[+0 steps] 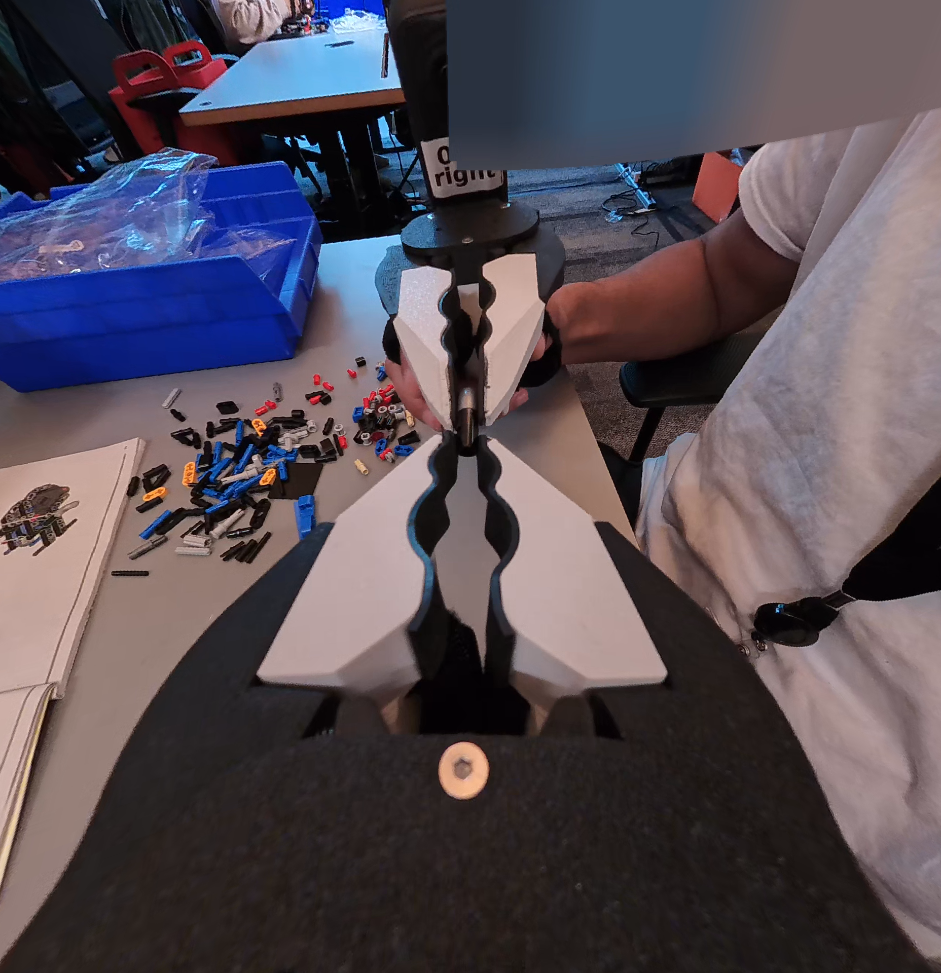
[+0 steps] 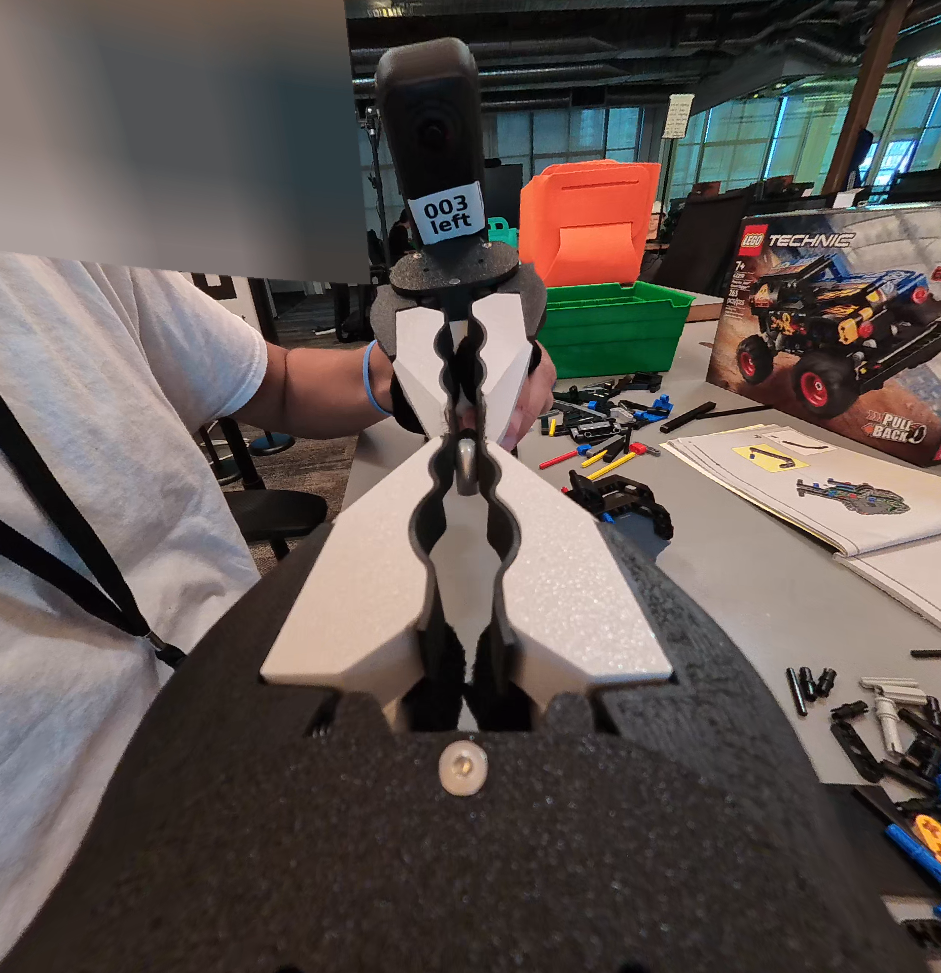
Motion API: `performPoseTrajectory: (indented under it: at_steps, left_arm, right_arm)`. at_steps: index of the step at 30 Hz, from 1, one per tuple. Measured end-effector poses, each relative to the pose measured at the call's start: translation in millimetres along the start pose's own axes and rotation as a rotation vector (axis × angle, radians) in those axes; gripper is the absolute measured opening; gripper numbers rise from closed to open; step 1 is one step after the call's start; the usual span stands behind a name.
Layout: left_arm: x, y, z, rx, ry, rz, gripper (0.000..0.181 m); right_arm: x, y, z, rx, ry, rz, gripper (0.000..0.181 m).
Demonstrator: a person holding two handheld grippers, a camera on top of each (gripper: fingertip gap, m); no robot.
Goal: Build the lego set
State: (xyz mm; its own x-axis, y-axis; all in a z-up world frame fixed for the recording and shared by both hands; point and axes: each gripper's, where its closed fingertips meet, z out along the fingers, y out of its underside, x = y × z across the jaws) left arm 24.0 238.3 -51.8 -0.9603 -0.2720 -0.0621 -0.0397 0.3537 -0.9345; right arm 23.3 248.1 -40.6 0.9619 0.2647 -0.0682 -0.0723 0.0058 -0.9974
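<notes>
The two grippers meet tip to tip above the grey table's near edge. A small grey pin with a black end sits between them; it also shows in the right wrist view. My right gripper is shut on the grey part of the pin, and it also shows in the left wrist view. My left gripper is closed narrowly around the pin's black end, and it also shows in the right wrist view. A black, partly built assembly lies on the table behind the right gripper.
A pile of small loose parts lies beside an open instruction booklet and a blue bin holding clear bags. The right wrist view shows the set's box, a green bin, the booklet and more parts. The grippers are tip to tip, or close to it.
</notes>
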Motion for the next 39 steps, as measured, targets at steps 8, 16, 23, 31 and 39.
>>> performPoseTrajectory:
  at_steps: [8,16,23,31,39]
  left_arm:
    - [1.1,0.6,1.6,-0.013,-0.025,0.005,0.006]
    - [-2.1,5.6,0.9,-0.05,-0.08,0.049,0.006]
    - [-13.4,8.9,-10.6,-0.108,-0.233,0.174,0.016]
    - [-50.1,91.7,-55.9,-0.529,-0.322,0.159,0.078]
    - [-76.8,127.5,-31.6,-0.689,-0.271,0.123,0.089]
  right_arm:
    - [-0.8,1.5,-1.4,-0.01,-0.017,-0.001,0.007]
    - [2.2,6.1,1.0,-0.032,0.023,-0.048,0.007]
    - [9.0,-0.2,-5.7,-0.008,0.052,-0.047,0.007]
    - [24.4,17.1,-3.6,-0.115,0.177,-0.152,0.007]
    - [25.8,12.4,-14.8,-0.078,0.203,-0.132,0.007]
